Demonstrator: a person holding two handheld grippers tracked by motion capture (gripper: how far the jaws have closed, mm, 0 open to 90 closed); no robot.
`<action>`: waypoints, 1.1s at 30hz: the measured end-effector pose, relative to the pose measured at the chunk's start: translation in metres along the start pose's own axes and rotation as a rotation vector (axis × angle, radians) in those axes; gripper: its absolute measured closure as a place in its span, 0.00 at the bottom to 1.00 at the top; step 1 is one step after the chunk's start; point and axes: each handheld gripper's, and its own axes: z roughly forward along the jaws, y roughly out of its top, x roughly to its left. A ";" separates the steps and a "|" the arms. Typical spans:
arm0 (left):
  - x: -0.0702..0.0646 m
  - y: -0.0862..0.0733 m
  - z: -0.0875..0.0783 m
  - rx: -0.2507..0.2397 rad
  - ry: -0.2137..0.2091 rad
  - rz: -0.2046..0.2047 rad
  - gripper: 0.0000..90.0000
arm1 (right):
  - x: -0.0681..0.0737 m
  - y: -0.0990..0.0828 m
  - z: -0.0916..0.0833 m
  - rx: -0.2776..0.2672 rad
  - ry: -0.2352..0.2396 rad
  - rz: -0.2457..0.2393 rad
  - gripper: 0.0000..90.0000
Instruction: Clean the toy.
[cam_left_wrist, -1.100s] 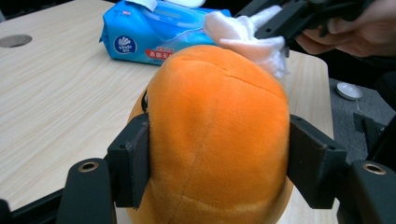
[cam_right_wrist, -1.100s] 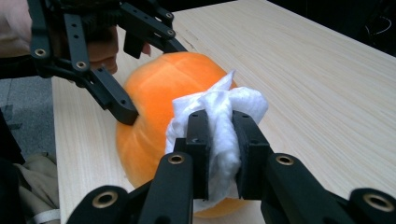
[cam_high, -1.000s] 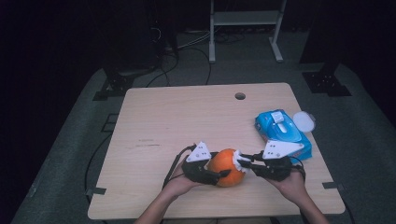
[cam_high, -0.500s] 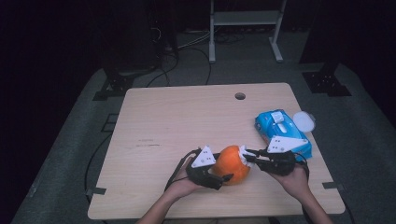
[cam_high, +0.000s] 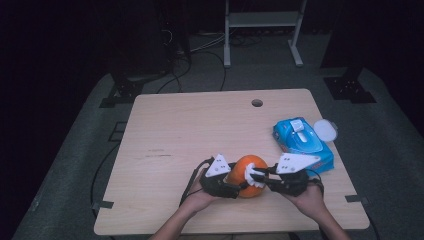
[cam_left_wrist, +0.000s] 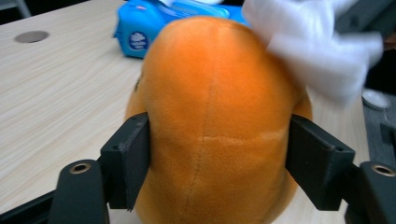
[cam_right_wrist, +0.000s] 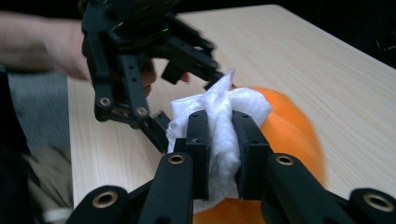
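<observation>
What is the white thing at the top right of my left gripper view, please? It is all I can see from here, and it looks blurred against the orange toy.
Observer: It is a white wipe, pinched between the jaws of the right gripper and pressed on the orange plush toy.
Operator: Thank you. Where does the toy sit on the table?
Observer: Near the front edge of the wooden table, between the person's two hands.
Operator: And is the blue pack behind it open?
Observer: Yes. The blue wipes pack has its round lid flipped out to the side.
</observation>
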 end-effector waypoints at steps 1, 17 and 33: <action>-0.002 0.000 0.000 0.003 0.001 0.014 0.32 | 0.004 0.002 0.003 0.013 -0.007 -0.025 0.86; -0.006 -0.005 0.006 -0.003 -0.044 0.027 0.28 | -0.009 -0.009 -0.019 0.018 -0.074 0.014 0.86; -0.012 -0.002 0.012 0.008 -0.049 0.029 0.26 | -0.013 -0.010 -0.027 0.068 -0.112 0.000 0.86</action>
